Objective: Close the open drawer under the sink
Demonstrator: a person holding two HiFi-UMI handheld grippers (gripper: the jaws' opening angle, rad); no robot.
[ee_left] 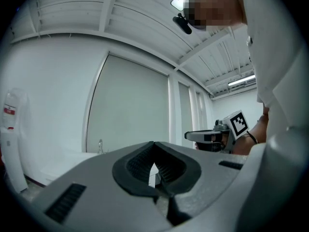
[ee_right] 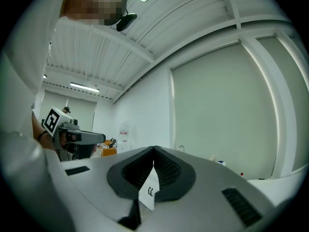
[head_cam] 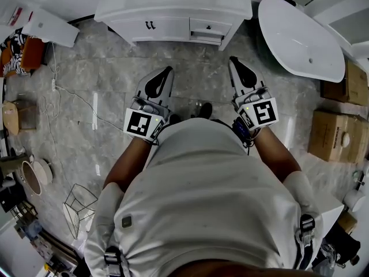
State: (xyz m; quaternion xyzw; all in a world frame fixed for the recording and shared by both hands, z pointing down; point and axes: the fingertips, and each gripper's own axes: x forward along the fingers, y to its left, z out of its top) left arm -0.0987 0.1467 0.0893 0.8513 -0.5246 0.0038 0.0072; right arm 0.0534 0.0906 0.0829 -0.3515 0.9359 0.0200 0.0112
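Only my head view shows the open drawer (head_cam: pixel 206 34); it sits in the white cabinet (head_cam: pixel 138 13) ahead of the right tongs (head_cam: pixel 234 62), well apart; the gripper views show the right tongs and the left tongs (ee_left: pixel 154 151) squeezed together, holding nothing.

Grey marbled floor (head_cam: pixel 115 62), white tub (head_cam: pixel 300 39)

Person: pale grey short-sleeved shirt (head_cam: pixel 202 195); small grey square patch (head_cam: pixel 126 221) on its left side; black harness straps (head_cam: pixel 305 227) with buckles at both shoulders; dark band (head_cam: pixel 240 130) on the right wrist; dark shoes (head_cam: pixel 203 109). Left tongs (head_cam: pixel 168 70) and right tongs (head_cam: pixel 233 59): grey moulded shells, black lining inside; black ribbed pads (ee_left: pixel 141 163); each carries a white cube (head_cam: pixel 143 124) with black square markers.
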